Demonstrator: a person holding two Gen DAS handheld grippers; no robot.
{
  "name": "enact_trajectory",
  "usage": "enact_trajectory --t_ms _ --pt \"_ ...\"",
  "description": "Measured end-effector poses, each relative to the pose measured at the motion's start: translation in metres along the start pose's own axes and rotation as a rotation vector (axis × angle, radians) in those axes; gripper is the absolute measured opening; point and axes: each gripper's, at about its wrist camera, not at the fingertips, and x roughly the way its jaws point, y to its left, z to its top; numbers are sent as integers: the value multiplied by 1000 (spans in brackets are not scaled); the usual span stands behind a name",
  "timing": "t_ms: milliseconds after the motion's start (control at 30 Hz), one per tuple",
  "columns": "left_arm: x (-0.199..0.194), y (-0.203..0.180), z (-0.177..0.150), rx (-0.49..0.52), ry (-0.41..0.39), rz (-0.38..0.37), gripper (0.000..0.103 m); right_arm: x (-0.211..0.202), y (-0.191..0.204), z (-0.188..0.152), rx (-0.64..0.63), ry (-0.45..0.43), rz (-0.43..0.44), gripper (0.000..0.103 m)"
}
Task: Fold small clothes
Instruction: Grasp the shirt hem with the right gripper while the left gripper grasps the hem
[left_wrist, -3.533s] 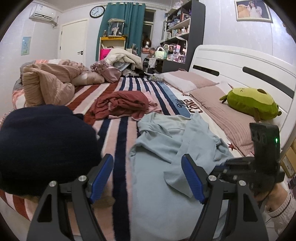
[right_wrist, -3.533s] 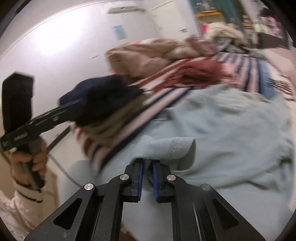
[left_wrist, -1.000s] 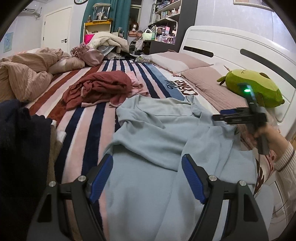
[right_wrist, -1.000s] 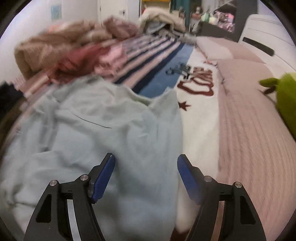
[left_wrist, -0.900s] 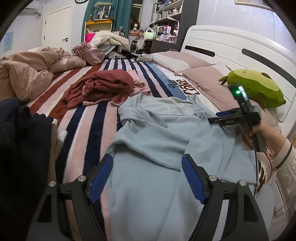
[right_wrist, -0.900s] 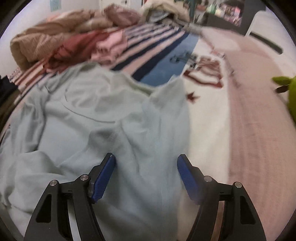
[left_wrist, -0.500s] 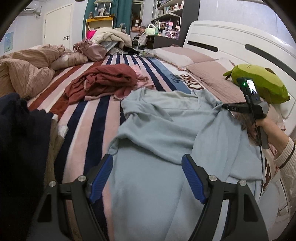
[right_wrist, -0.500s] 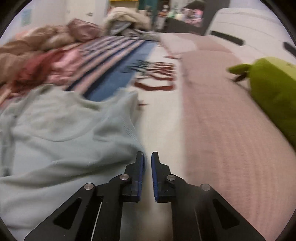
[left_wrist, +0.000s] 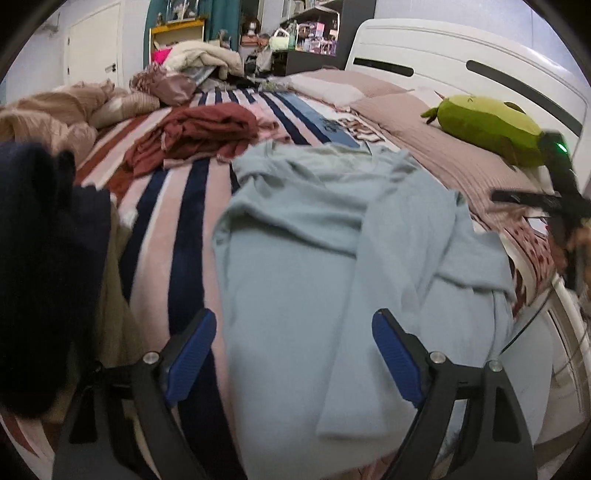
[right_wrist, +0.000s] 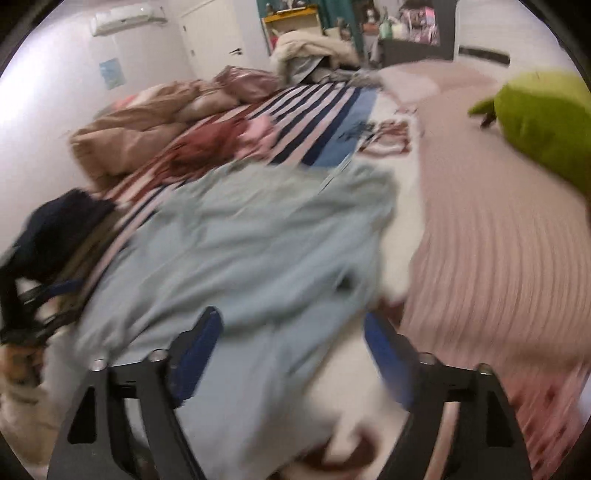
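A light blue long-sleeved top (left_wrist: 314, 258) lies rumpled on the striped bedspread (left_wrist: 184, 229), with its sleeves folded across the body. My left gripper (left_wrist: 293, 317) hovers over the top's near hem. Its jaws are opening, and the cloth lies below them, not pinched. The right wrist view is motion-blurred. In it my right gripper (right_wrist: 293, 315) hangs over the top's (right_wrist: 258, 236) right edge, jaws opening, with nothing gripped. The right gripper (left_wrist: 546, 199) also shows at the far right of the left wrist view, held by a hand.
A dark red garment (left_wrist: 199, 129) lies crumpled beyond the top. A navy garment (left_wrist: 40, 258) is piled at the left. A green plush toy (left_wrist: 484, 125) rests on pink pillows (left_wrist: 461, 170) by the white headboard (left_wrist: 461, 74). A brown duvet (left_wrist: 44, 118) is heaped at the far left.
The right gripper shut beside the top's right edge, then opened wide and swung back quickly. The left gripper moved slightly forward and down, and its jaws spread wider.
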Motion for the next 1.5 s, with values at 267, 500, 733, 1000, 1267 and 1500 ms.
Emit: enact_trajectory --t_ms 267,500,733,1000,1267,1500 --pt "20 6 -31 -42 85 -16 86 25 14 -82 40 107 57 87" --pt "39 10 -23 -76 66 -1 85 48 45 -77 -9 64 56 60" --pt "41 1 -15 -60 63 3 13 51 55 -72 -3 12 39 16" --pt "-6 -15 -19 -44 -42 -48 5 3 52 -79 38 -91 143 13" --pt "-71 -28 -21 -2 -152 -103 5 -57 55 -84 23 -176 198 13" --pt "-59 -34 38 20 -215 -81 5 -57 43 -32 -4 -207 114 13"
